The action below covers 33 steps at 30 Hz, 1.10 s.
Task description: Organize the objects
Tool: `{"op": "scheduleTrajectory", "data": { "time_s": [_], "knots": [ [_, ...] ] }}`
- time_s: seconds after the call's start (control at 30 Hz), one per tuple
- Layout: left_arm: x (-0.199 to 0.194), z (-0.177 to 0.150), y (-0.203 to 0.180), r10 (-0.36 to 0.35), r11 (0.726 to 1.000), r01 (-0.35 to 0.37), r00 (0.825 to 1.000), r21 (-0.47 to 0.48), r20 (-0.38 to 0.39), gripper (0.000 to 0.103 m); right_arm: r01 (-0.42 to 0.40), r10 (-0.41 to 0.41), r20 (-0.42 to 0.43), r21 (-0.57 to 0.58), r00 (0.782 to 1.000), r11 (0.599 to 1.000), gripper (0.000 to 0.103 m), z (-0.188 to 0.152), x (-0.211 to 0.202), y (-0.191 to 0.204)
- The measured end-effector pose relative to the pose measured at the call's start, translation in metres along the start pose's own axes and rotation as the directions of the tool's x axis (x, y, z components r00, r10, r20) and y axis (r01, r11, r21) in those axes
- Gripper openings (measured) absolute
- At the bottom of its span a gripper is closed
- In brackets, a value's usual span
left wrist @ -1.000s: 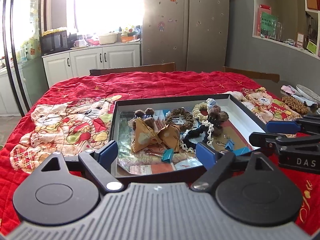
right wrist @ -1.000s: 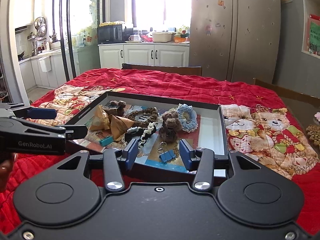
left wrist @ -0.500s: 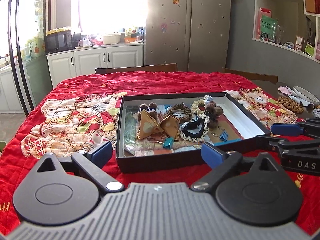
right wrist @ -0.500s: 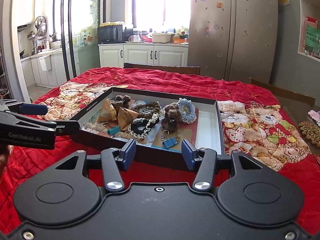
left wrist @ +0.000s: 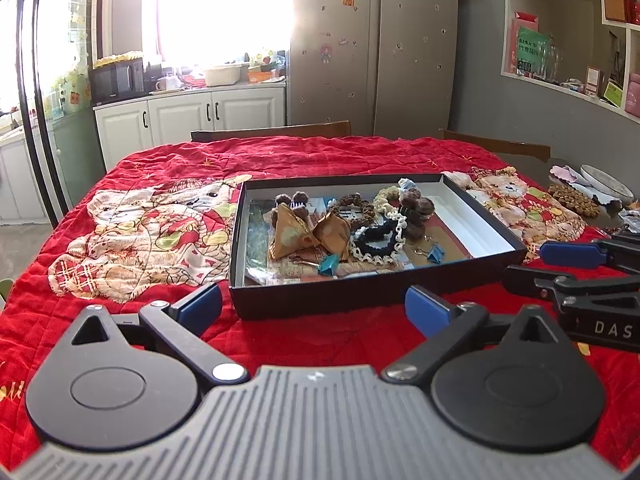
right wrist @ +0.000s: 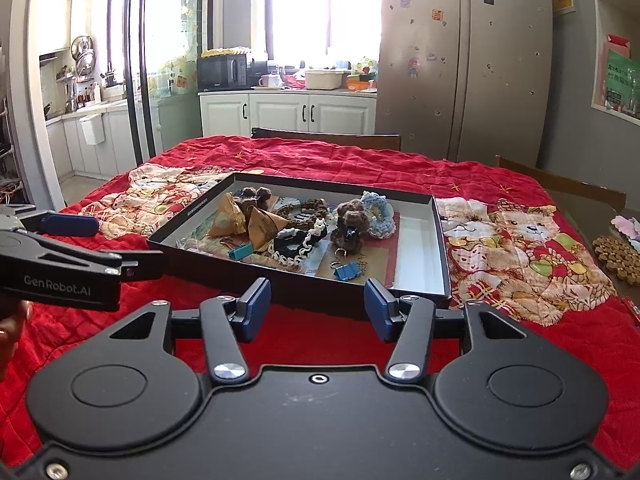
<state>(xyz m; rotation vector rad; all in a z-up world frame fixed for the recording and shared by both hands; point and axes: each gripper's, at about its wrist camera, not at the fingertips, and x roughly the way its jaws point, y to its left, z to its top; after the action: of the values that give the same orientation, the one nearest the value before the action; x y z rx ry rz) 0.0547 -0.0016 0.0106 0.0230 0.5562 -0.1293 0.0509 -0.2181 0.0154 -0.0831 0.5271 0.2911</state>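
Left claw (left wrist: 312, 306): spread very wide, nothing between its blue fingers; its jaws have just been opening. It is over the red cloth, just in front of the box.
Right claw (right wrist: 318, 306): spread partway, nothing inside; its jaws have just been opening too. It is near the box's front wall.
Box (left wrist: 360, 294): black, shallow, no lid, lying flat on the table.
In the box: two gold paper triangles (left wrist: 290, 234), a brown knitted bear (right wrist: 352, 220), a black and white knitted ring (left wrist: 378, 242), blue clips (right wrist: 347, 270).
Table (left wrist: 320, 156): covered by a red cloth with bear pictures.
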Motion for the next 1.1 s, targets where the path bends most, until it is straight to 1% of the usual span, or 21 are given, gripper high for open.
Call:
{"op": "scheduleTrajectory", "data": {
  "time_s": [0.2,0.43,0.6,0.67,0.73,1.1],
  "knots": [
    [-0.006,-0.007,-0.002,0.005,1.000,-0.005,1.000,-0.005,-0.005,0.102,0.023,-0.023,0.010,0.009,1.000,1.000,0.054,-0.001,-0.009,-0.002],
    [-0.013,-0.011,-0.006,0.017,1.000,-0.017,1.000,-0.006,0.003,0.103,0.040,-0.040,-0.004,0.004,0.999,0.999,0.057,-0.008,-0.015,0.001],
    [-0.016,-0.015,-0.010,0.018,1.000,-0.018,1.000,-0.002,-0.005,0.103,0.046,-0.046,-0.016,0.000,0.999,0.999,0.058,-0.014,-0.016,0.004],
    [-0.018,-0.017,-0.011,0.021,1.000,-0.021,1.000,-0.003,-0.007,0.103,0.051,-0.051,-0.019,0.009,0.999,0.999,0.060,-0.017,-0.016,0.003],
    [-0.019,-0.019,-0.012,0.026,1.000,-0.026,1.000,-0.004,-0.006,0.103,0.058,-0.058,-0.023,0.005,0.998,0.998,0.064,-0.019,-0.016,0.004],
    [-0.020,-0.025,-0.014,0.042,0.999,-0.042,0.999,-0.011,-0.019,0.103,0.057,-0.056,-0.031,0.035,0.998,0.998,0.066,-0.026,-0.018,0.000]
  ]
}}
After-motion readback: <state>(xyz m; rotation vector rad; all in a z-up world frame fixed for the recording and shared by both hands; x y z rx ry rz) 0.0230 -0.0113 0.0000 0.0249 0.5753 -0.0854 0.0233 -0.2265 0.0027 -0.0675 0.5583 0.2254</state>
